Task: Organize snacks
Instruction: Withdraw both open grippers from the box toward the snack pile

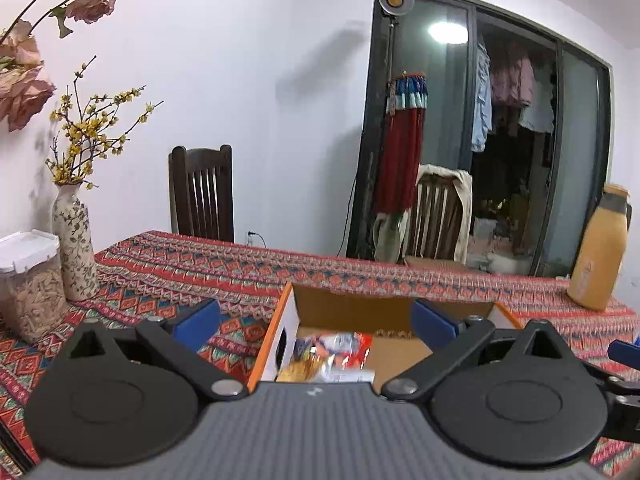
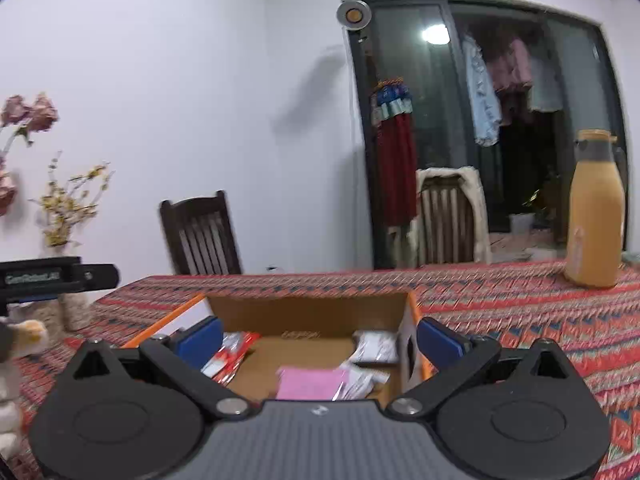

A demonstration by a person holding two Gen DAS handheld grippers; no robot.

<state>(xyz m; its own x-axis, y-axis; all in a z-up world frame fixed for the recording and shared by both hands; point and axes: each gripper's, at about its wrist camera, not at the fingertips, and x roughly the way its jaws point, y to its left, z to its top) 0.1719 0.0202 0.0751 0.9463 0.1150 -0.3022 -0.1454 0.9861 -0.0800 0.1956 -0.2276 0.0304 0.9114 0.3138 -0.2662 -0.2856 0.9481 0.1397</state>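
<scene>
patterned tablecloth [image 1: 168, 272], open snack box [image 2: 308, 308] lengthwise away from both wide-open, empty tongs [image 1: 316, 314] [image 2: 318, 338]

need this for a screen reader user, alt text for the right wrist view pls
An open right gripper holds nothing above a cardboard box with a pink packet, white packets and a red packet inside. The box sits on a patterned tablecloth; an orange bottle stands far right.

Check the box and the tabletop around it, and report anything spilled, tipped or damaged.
Nothing stands out. The open cardboard box with orange edges sits flat on the patterned red tablecloth, snack packets lie loose inside it, and the tall orange bottle and floral ceramic vase stand upright. No spills show.
</scene>
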